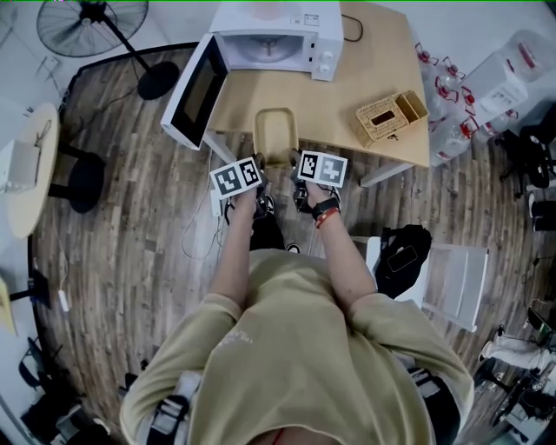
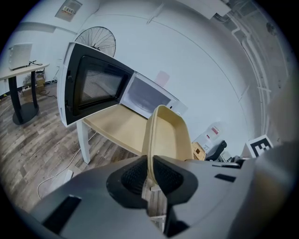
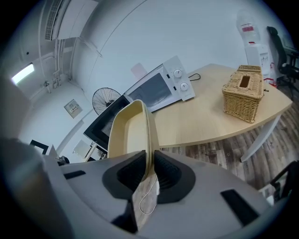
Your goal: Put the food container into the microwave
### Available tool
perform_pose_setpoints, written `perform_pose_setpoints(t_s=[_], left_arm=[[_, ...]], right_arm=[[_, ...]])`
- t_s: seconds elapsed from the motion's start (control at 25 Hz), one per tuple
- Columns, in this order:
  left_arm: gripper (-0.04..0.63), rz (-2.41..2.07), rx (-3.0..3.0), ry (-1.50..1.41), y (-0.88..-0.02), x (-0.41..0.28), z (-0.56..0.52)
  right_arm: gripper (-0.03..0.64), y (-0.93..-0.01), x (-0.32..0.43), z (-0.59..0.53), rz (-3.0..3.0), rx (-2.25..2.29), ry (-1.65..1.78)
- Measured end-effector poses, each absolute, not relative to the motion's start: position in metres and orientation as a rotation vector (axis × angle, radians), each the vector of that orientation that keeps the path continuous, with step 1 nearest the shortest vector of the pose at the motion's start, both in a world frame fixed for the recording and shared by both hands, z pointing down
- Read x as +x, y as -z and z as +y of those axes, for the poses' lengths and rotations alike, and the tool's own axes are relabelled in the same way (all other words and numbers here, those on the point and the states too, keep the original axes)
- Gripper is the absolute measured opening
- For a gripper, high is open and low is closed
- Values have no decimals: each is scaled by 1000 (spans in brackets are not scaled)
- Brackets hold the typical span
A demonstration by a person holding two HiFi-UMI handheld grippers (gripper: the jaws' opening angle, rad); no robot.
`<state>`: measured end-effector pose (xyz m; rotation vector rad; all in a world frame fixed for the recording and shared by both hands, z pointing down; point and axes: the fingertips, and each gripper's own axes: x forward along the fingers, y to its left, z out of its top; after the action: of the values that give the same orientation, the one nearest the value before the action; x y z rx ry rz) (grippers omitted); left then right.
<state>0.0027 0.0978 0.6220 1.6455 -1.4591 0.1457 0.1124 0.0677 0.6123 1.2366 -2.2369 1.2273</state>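
food container (image 1: 276, 132): pale cream, plain
microwave (image 1: 278, 39): white, black door window
worktop (image 1: 382, 61): light wood
basket (image 1: 391, 116): tan wicker weave
floor (image 1: 130, 243): grey-brown wood planks

One person (image 1: 295, 348) is standing in the room. Two grippers are showing: the left hand-held gripper (image 1: 260, 162) and the right hand-held gripper (image 1: 294, 160). One food container (image 1: 276, 132) is sitting between them. One counter (image 1: 347, 96) is carrying one microwave (image 1: 276, 35) and one wicker box (image 1: 391, 116). One fan (image 1: 95, 22) and one round table (image 1: 35, 174) are standing to the left. One white chair (image 1: 456, 278) is carrying one black bag (image 1: 401, 256). The clear bottles (image 1: 448, 139) at the right are crowding together too closely for counting.
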Motion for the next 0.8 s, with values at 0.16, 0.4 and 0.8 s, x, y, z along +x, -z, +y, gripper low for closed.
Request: perform_pose_setpoints(t_s=[0.16,0.4,0.8], left_arm=[[55,-1453,1629,-135,-622,-8,65],[55,-1439,1605,-115,-623,-24,16],[57,-1408,1609,-155,-628,-47,-40]], right_arm=[[72,-612,102,37,-2206,1241,-1216],[75,-612,87,-12,-2194,1248,-1228],[75,-620,64,-66,-2161,1277,-1306]])
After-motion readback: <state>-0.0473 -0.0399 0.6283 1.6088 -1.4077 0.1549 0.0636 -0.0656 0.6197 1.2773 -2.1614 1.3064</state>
